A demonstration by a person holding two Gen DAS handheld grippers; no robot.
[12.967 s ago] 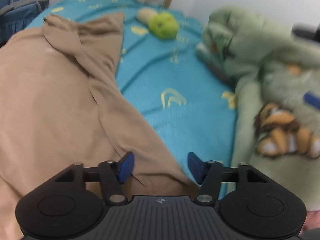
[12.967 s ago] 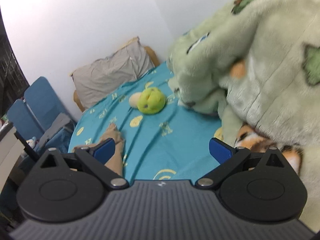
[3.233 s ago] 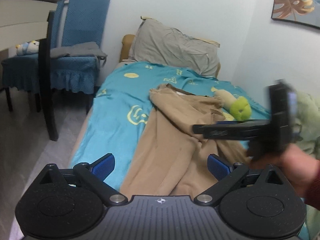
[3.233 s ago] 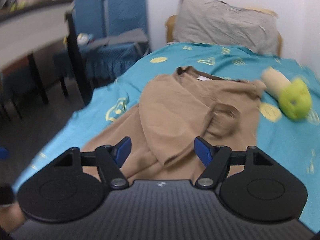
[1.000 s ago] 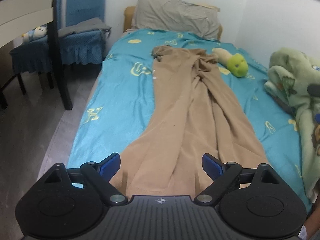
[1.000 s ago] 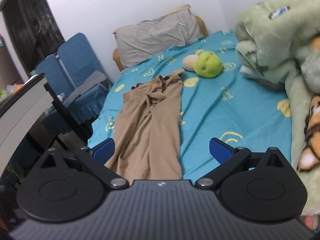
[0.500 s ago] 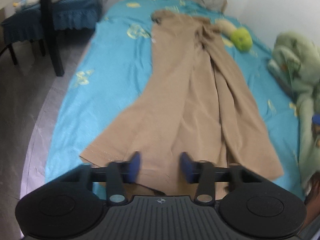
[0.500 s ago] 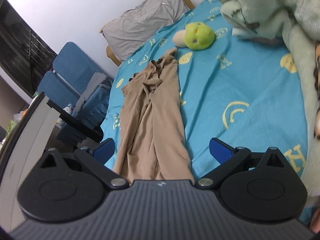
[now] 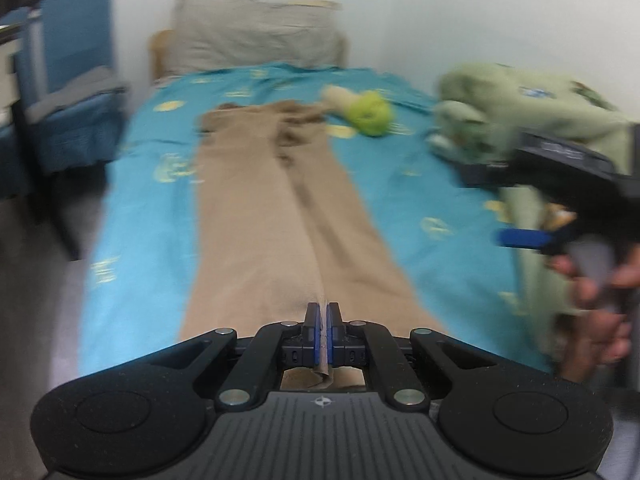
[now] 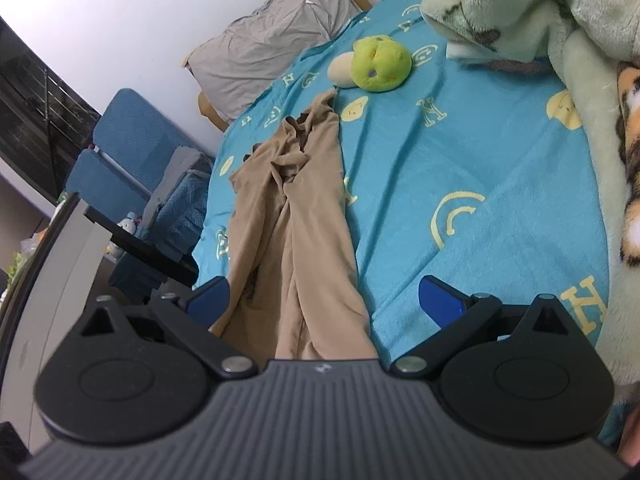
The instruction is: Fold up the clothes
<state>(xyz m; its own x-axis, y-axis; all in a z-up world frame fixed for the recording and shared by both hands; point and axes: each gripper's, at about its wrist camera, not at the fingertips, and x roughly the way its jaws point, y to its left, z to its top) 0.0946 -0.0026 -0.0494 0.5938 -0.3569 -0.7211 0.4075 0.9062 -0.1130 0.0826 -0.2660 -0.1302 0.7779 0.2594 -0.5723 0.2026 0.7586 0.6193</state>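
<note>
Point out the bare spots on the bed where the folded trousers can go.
Widest bare sheet lies between the trousers and the green blanket, below the plush toy. A narrower strip runs between the trousers and the bed's chair-side edge. The blanket side is crowded.

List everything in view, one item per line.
tan fabric trousers: one, tan, spread lengthwise on the bed.
turquoise patterned bedsheet: one, turquoise with yellow prints, covering the bed.
green plush toy: one, green, near the pillow.
grey pillow: one, grey, bed head.
pale green fleece blanket: one, heaped beside the wall.
blue chairs: two, beside the bed.
left gripper: black, clamped on the trouser hem.
right gripper: black, open over the hem.
</note>
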